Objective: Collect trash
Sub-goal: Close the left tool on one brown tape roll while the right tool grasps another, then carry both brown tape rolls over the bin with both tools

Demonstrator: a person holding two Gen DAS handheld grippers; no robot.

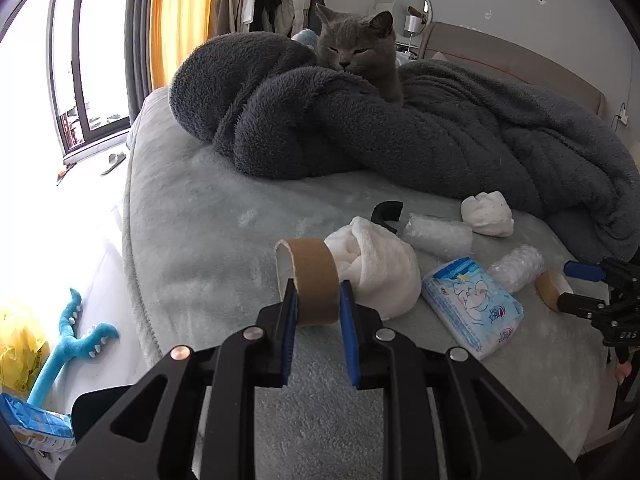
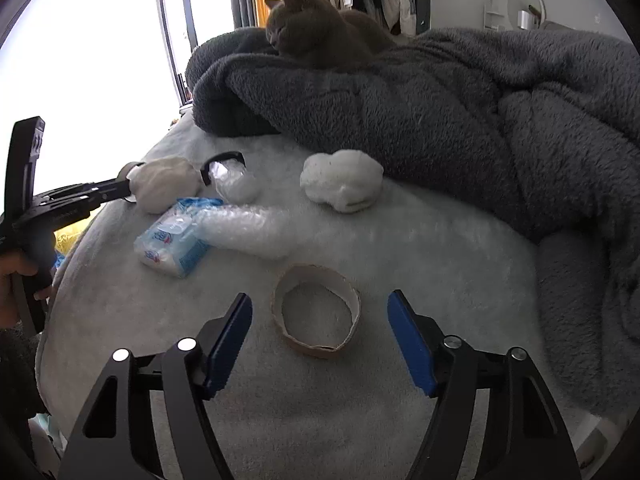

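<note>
Left gripper: lower centre of the left wrist view, its blue pads clamped on either side of a brown cardboard tube — the jaws pinch it, and the tube's open end faces upper left.
Right gripper: lower centre of the right wrist view, jaws spread apart, with a short cardboard ring lying on the bedding between them; the pads touch nothing.
Cardboard ring: rests flat on the pale blanket, opening up, its lower edge torn.
White cloth bundle: just right of the held tube in the left view, touching it.
Tissue pack: blue and white, right of centre in the left view, lying beside a roll of bubble wrap.
Second bubble wrap roll: above the tissue pack, next to a black curved piece.
White wad: upper right of the clutter, against the edge of the dark grey blanket.
Cat: grey, top centre — lying on the dark blanket.
Person's hand: left edge of the right view, on the left gripper's handle.
</note>
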